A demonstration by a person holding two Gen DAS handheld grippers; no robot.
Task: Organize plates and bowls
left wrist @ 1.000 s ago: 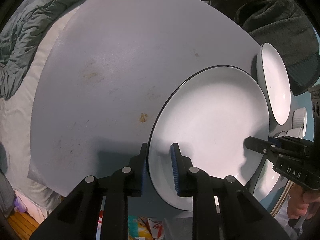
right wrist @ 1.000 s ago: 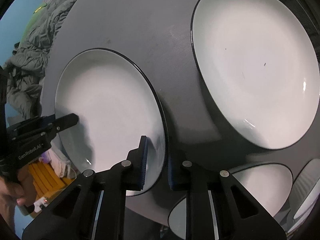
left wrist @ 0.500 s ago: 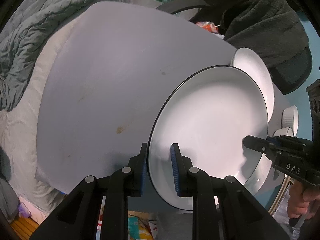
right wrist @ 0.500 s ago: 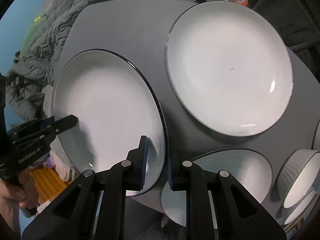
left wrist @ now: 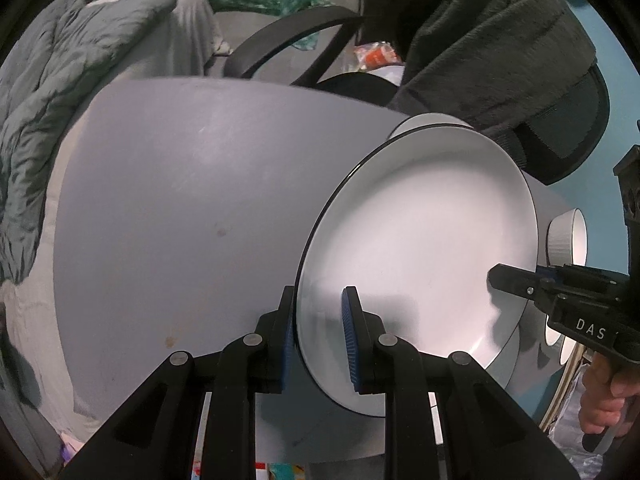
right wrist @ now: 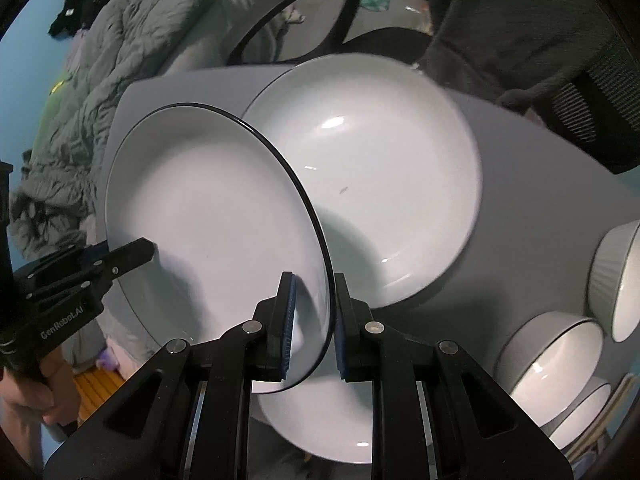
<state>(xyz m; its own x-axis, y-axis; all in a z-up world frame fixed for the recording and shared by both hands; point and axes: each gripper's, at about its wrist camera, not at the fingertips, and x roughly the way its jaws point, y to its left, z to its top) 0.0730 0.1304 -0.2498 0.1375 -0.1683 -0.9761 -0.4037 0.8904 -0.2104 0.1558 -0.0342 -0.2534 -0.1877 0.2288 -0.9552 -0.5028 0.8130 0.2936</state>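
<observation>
Item one: white plate with a dark rim (left wrist: 420,264), which I hold lifted off the grey surface (left wrist: 180,208) between both tools. My left gripper (left wrist: 320,340) has its jaws closed to a narrow gap on the plate's near-left rim, one blue pad under the edge and one on the white face. My right gripper (right wrist: 312,328) is clamped the same way on the opposite rim, jaws nearly together with the dark edge running between them. In the left wrist view the right gripper reaches in from the right onto the plate's far side; a hand (left wrist: 608,396) grips its handle. Item two: a second large white plate (right wrist: 372,184), lying on the surface just beyond and right of my right jaws, partly covered by the held plate. Item three: a third plate (right wrist: 320,420) below the right jaws, mostly hidden. Item four: ribbed white bowls (right wrist: 556,356), well right of the right jaws, near the surface's edge. Item five: a dark garment (left wrist: 492,48) draped over a chair beyond the surface; grey bedding (left wrist: 44,92) to the left.
</observation>
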